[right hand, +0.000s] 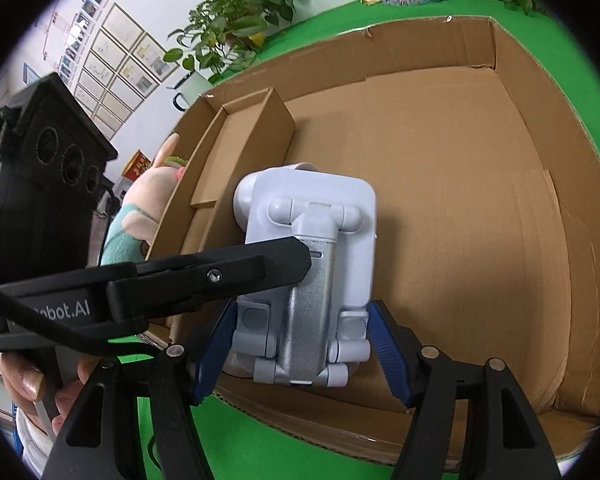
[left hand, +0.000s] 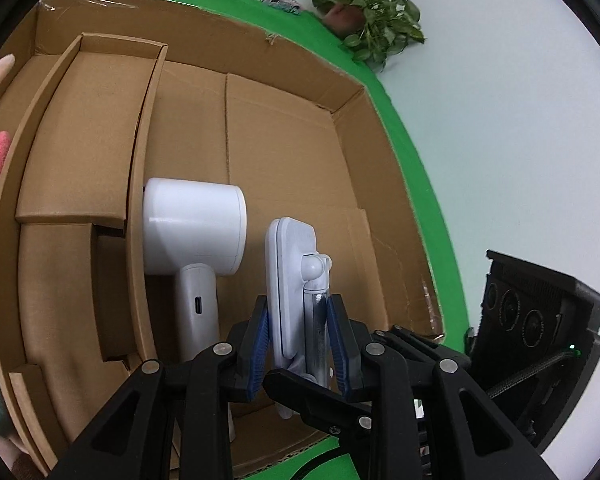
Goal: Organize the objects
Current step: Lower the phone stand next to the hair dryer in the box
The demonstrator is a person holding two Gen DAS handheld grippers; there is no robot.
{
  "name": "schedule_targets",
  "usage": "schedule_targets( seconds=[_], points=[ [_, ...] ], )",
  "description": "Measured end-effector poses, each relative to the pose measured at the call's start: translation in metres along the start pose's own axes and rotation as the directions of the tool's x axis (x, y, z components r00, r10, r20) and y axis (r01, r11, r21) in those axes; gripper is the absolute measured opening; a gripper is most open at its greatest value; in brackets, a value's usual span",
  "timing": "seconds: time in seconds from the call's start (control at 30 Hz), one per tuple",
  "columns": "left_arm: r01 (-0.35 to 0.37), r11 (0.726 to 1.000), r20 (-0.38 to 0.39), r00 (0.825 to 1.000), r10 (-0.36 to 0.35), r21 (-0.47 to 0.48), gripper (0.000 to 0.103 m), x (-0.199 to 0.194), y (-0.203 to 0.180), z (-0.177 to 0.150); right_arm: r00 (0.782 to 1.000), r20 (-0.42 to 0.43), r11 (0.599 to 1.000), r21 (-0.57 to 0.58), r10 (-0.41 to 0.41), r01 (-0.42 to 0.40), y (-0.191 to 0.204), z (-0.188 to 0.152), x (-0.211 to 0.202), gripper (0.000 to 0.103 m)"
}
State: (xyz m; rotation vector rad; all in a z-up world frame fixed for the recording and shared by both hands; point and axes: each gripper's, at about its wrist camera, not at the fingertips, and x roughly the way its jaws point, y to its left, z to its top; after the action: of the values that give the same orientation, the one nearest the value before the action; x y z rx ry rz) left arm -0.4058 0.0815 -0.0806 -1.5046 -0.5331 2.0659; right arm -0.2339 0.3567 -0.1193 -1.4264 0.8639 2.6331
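A white folding phone stand point(left hand: 294, 280) with a silver arm is held upright over the open cardboard box point(left hand: 284, 152). My left gripper point(left hand: 298, 344) is shut on the phone stand, its blue pads pressing both sides. In the right wrist view the stand point(right hand: 312, 264) is seen from its back, and my right gripper point(right hand: 302, 354) has its blue pads against the stand's lower sides. The left gripper's black finger point(right hand: 204, 272) crosses in from the left onto the silver arm. A white handheld device point(left hand: 194, 236) with a round head lies in the box just left of the stand.
A smaller cardboard box point(left hand: 80, 140) sits inside along the big box's left wall point(right hand: 236, 148). A plush toy point(right hand: 148, 208) lies outside that wall. The box point(right hand: 440, 200) rests on a green table point(right hand: 260, 440). Potted plants point(left hand: 372, 20) stand at the table's back.
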Motion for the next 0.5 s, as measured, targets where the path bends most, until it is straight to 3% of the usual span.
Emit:
schedule_targets(
  seconds=[0.1,0.13,0.3,0.5],
  points=[
    [-0.035,0.999,0.001,0.999,0.035,-0.002,0.025,-0.003,-0.001,0.000,1.000,-0.023,1.000,0.009,-0.002,0.002,-0.002,-0.001,0.000,0.066],
    [-0.061,0.998,0.009,0.998,0.061,0.003,0.025,-0.005,-0.001,0.000,0.999,-0.047,1.000,0.015,-0.023,0.024,-0.003,-0.002,0.003,0.066],
    [-0.053,0.997,0.055,0.997,0.050,0.054,0.032,-0.029,-0.008,-0.005,0.985,-0.103,0.990,-0.009,-0.139,0.139,-0.001,-0.005,0.012,0.068],
    [-0.154,0.978,0.127,0.982,0.136,0.141,0.032,-0.060,-0.013,-0.025,0.980,-0.140,0.990,0.018,-0.139,0.143,-0.005,0.000,0.012,0.068]
  ],
)
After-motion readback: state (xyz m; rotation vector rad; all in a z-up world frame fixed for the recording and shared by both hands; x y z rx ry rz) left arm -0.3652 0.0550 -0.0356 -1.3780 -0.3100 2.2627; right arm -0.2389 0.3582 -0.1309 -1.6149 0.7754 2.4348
